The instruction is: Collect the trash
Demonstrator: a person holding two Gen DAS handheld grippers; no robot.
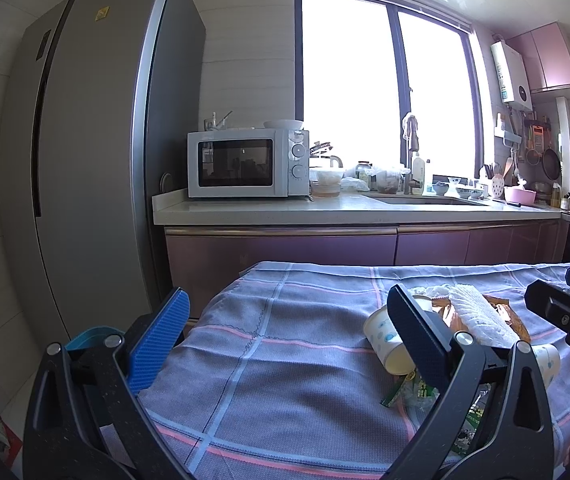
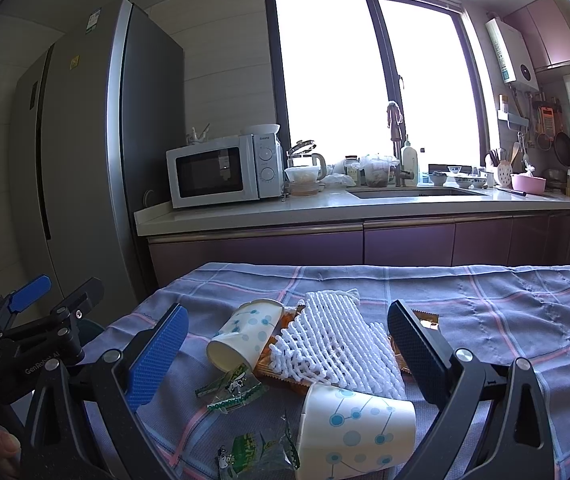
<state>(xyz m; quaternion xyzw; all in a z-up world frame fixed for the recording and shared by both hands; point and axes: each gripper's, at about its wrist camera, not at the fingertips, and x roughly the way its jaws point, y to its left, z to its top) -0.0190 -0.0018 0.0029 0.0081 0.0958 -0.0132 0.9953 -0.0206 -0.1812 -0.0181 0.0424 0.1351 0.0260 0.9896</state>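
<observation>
Your left gripper (image 1: 285, 344) hovers low over the near-left part of the desk (image 1: 285, 380), level and pointing toward the kitchen counter (image 1: 325, 208); its jaws are spread wide and hold nothing. Your right gripper (image 2: 287, 354) sits just to its right, at about the same height, jaws likewise wide apart and empty, pointing straight over the trash pile.

The trash lies on the checked cloth (image 2: 505, 312) between the right gripper's fingers: a tipped cup (image 2: 245, 334) with its mouth toward you, a white foam net (image 2: 333, 344) draped over an orange wrapper (image 2: 277, 372), a second cup (image 2: 355, 428) on its side nearest the camera, and green wrappers (image 2: 231, 390) just left of it. Nothing is touched by either gripper.
</observation>
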